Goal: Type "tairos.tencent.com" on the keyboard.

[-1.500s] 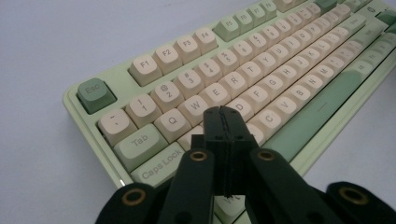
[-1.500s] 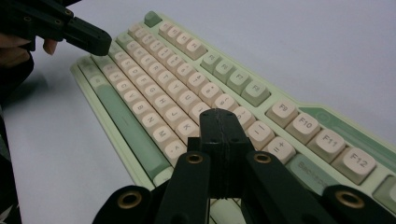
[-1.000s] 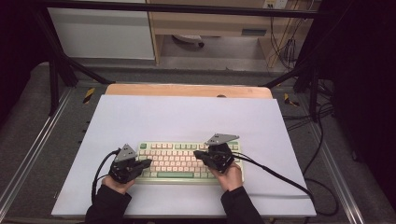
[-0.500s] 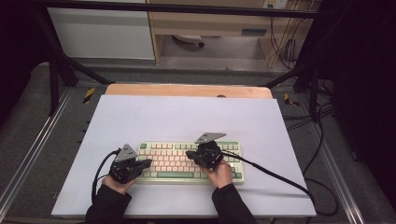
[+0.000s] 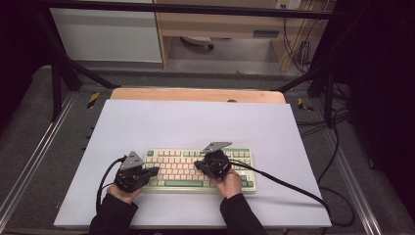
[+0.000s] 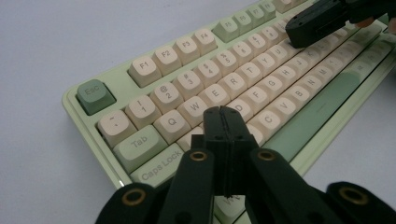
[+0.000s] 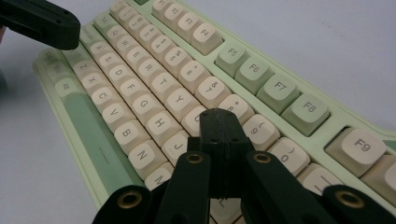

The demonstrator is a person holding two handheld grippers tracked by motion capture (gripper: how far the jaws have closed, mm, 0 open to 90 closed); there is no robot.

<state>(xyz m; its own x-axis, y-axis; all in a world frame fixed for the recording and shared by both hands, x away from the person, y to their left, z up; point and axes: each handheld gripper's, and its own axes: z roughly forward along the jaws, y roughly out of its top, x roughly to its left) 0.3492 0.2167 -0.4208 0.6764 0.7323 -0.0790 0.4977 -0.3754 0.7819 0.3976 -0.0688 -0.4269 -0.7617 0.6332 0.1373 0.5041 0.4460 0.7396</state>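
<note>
A pale green keyboard (image 5: 178, 166) with cream keys lies on the near part of the white sheet. My left gripper (image 5: 155, 171) rests at its left end. In the left gripper view, the jaws (image 6: 223, 114) are pressed together, empty, low over the letter keys beside Caps Lock on the keyboard (image 6: 196, 70). My right gripper (image 5: 198, 165) is over the middle of the keyboard, pointing left. Its jaws (image 7: 219, 116) are likewise shut and empty, just above the keys near J and K on the keyboard (image 7: 154, 60).
The white sheet (image 5: 195, 122) covers the table, with a wooden edge (image 5: 195, 94) at the back. A black cable (image 5: 288, 183) trails right from my right gripper. Metal frame rails run along both sides of the table.
My right gripper has slid left and slightly down, from the keyboard's right part to its middle. The left gripper has stayed put.
</note>
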